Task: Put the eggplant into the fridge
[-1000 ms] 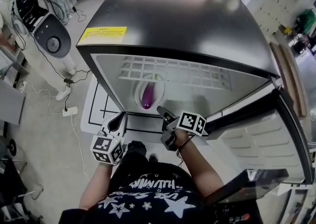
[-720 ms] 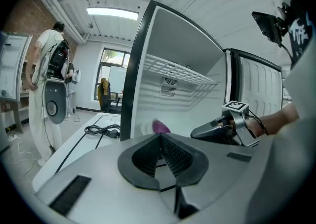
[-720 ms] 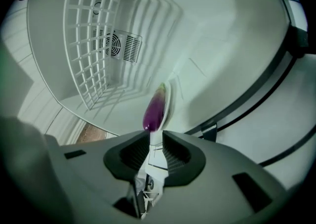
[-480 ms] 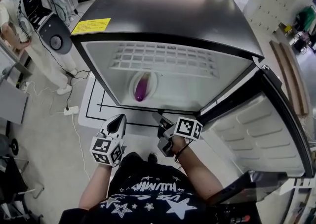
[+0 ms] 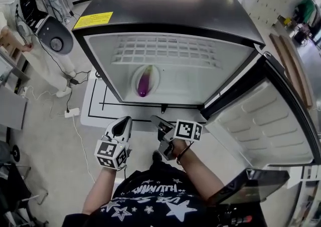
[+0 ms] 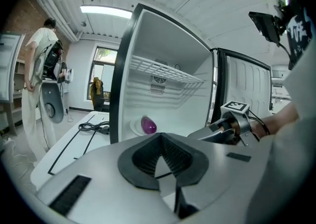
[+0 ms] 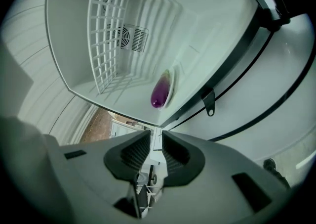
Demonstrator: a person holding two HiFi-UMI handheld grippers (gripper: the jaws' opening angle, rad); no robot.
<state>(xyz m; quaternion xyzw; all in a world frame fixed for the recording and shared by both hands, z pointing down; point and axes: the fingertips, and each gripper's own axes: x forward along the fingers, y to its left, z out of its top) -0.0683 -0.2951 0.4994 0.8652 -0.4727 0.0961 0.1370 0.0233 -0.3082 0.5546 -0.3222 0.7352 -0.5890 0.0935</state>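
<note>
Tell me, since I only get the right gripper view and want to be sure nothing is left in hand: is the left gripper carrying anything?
Observer: No. The left gripper is empty, its jaws closed tip to tip, held outside the fridge in front of the opening.
Operator: I can see the eggplant inside. Where is the door?
Observer: The fridge door stands swung wide open on your right side.
Operator: Anyone near me?
Observer: One person in light clothes stands off to the left of the fridge, back turned, well apart from both grippers.
</note>
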